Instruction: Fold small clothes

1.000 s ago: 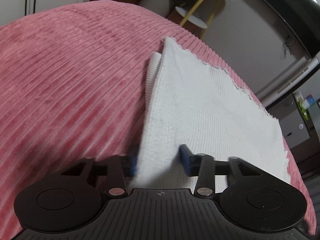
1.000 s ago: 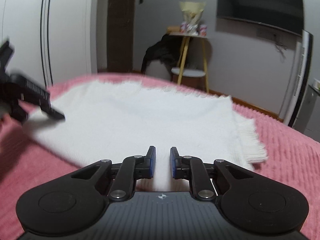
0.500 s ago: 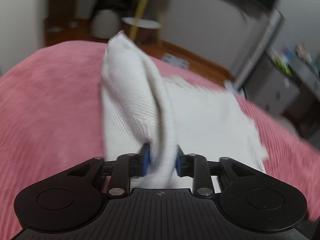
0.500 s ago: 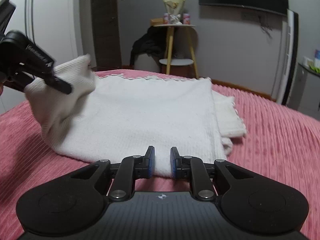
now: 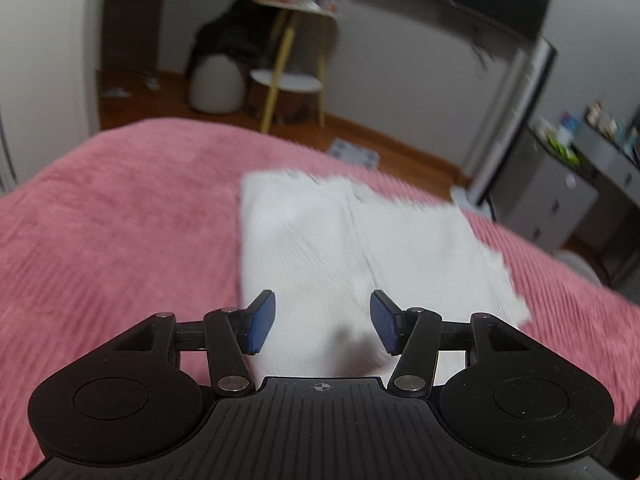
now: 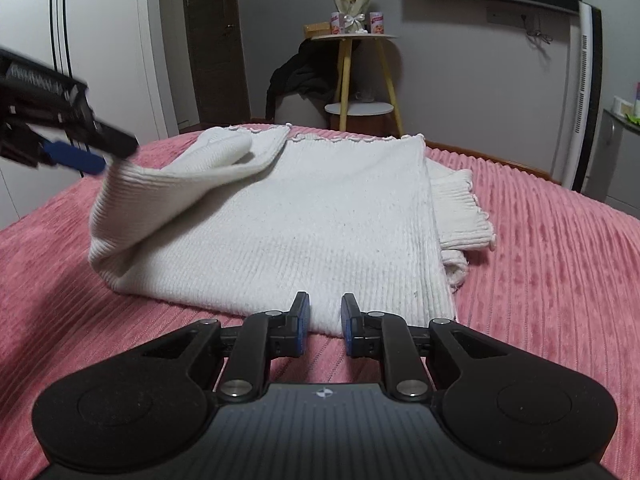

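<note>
Your left gripper hangs above the white knit garment, fingers spread wide, nothing between them. The garment lies on the pink ribbed bedspread, its left edge flopped over itself. Your right gripper sits low at the near hem, fingers narrowly parted, empty.

Bare pink bed lies open on both sides of the white knit garment, whose raised folded flap crowds the left edge, just beside the left gripper hovering there.
</note>
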